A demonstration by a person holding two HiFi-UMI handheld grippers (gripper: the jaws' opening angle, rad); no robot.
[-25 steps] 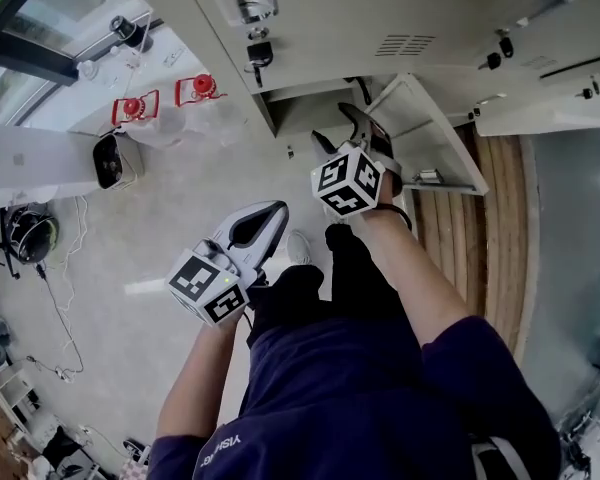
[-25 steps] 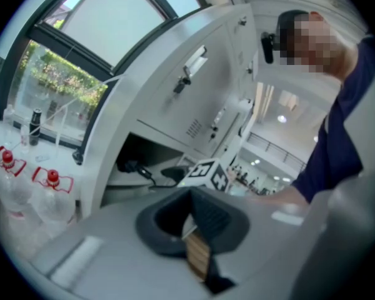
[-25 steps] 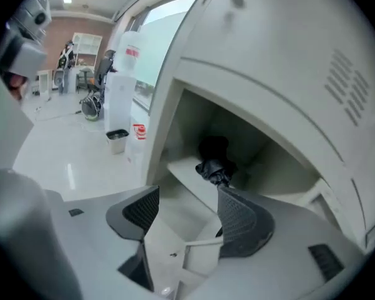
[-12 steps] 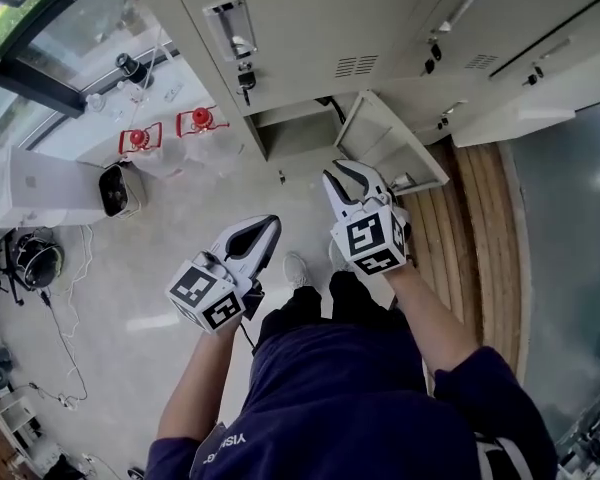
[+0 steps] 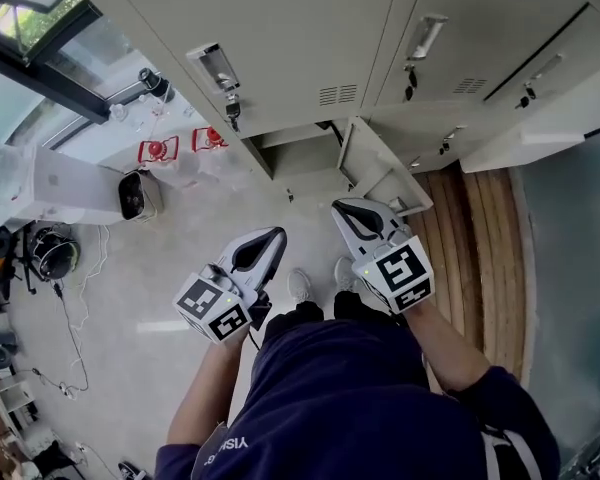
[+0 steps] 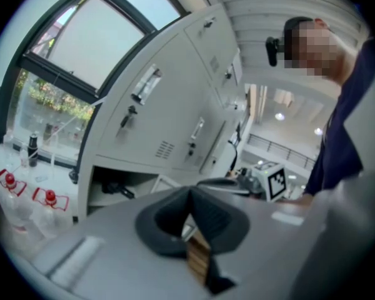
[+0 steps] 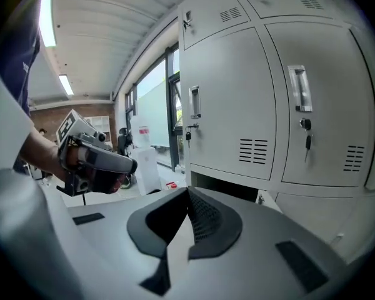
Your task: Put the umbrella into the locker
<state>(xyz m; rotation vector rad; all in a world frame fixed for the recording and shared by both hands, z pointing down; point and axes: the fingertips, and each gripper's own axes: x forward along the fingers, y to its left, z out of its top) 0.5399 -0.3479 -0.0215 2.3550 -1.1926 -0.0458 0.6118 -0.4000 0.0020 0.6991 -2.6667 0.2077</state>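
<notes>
The bottom locker (image 5: 302, 154) stands open, its door (image 5: 378, 171) swung out to the right. A dark object, apparently the umbrella (image 6: 117, 190), lies inside the compartment; in the head view only a dark tip (image 5: 332, 128) shows at its upper right. My right gripper (image 5: 338, 206) hovers in front of the door, shut and empty, its pads meeting in the right gripper view (image 7: 189, 194). My left gripper (image 5: 277, 234) hangs over the floor to the left, also shut with nothing in it (image 6: 189, 194).
Closed locker doors (image 5: 280, 38) with handles and keys fill the wall above. Two clear bottles with red caps (image 5: 158, 151) and a white box (image 5: 75, 186) sit by the window at the left. Wooden planks (image 5: 480, 258) run along the right. Cables lie on the floor (image 5: 70, 318).
My right gripper has pulled back out of the locker opening and risen toward me, and its jaws have gone from open to shut. The left gripper has risen a little.
</notes>
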